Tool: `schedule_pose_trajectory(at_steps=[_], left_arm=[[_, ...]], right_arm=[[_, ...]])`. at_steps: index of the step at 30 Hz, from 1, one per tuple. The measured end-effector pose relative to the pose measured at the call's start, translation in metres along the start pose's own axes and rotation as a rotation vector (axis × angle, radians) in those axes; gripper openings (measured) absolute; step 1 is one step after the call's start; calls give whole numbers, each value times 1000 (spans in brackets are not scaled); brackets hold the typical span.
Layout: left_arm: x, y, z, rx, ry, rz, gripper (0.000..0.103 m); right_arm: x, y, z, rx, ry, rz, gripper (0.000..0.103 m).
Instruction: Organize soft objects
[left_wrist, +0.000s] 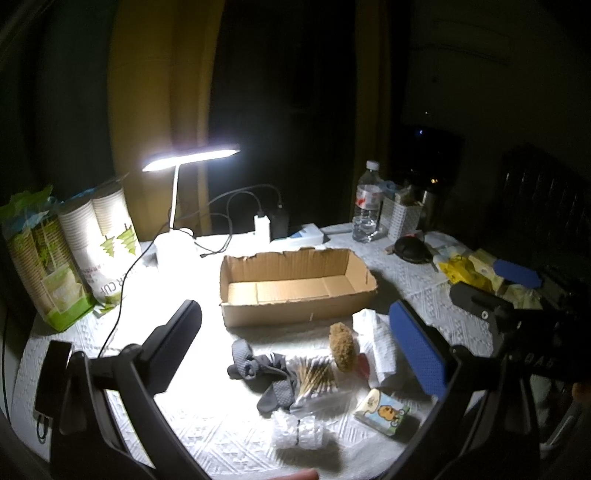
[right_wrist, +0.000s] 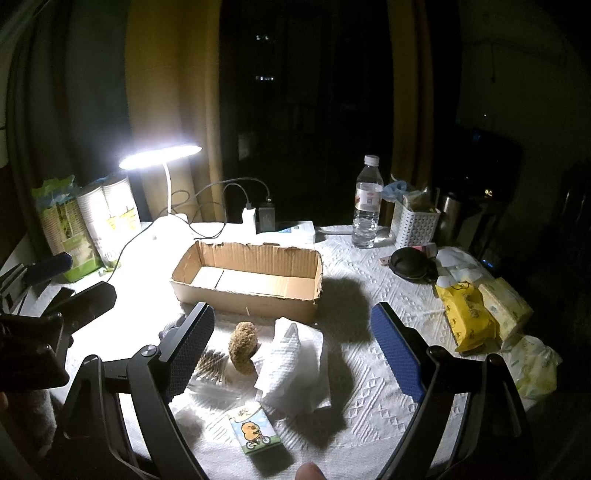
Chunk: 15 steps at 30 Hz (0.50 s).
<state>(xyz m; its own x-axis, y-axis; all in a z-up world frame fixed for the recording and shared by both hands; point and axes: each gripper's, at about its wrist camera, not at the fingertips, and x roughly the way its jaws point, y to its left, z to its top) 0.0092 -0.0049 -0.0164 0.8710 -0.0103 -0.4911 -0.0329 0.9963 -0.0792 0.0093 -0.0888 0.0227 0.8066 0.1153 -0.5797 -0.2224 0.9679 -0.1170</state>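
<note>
An open, empty cardboard box (left_wrist: 295, 284) (right_wrist: 251, 280) sits mid-table. In front of it lie a grey sock (left_wrist: 260, 373), a bag of cotton swabs (left_wrist: 314, 376), a brown loofah sponge (left_wrist: 343, 345) (right_wrist: 242, 347), crumpled white paper towel (left_wrist: 376, 343) (right_wrist: 291, 365), a cartoon tissue pack (left_wrist: 386, 411) (right_wrist: 255, 432) and a bubble-wrap piece (left_wrist: 299, 430). My left gripper (left_wrist: 295, 339) is open above these items. My right gripper (right_wrist: 295, 343) is open above the paper towel and sponge; it also shows at the right of the left wrist view (left_wrist: 517, 280).
A lit desk lamp (left_wrist: 192, 157) stands at the back left beside paper-cup packs (left_wrist: 74, 251). Chargers with cables (left_wrist: 266, 221), a water bottle (left_wrist: 367, 203), a white basket (right_wrist: 413, 225), a black pouch (right_wrist: 412, 264) and yellow tissue packs (right_wrist: 469, 317) ring the table.
</note>
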Motion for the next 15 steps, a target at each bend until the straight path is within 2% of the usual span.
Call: schedule_pose_trajectory(at_steps=[15], left_arm=[[0,-1,3,-6,3,-8,102]], right_arm=[[0,-1,1,0,5,15,89]])
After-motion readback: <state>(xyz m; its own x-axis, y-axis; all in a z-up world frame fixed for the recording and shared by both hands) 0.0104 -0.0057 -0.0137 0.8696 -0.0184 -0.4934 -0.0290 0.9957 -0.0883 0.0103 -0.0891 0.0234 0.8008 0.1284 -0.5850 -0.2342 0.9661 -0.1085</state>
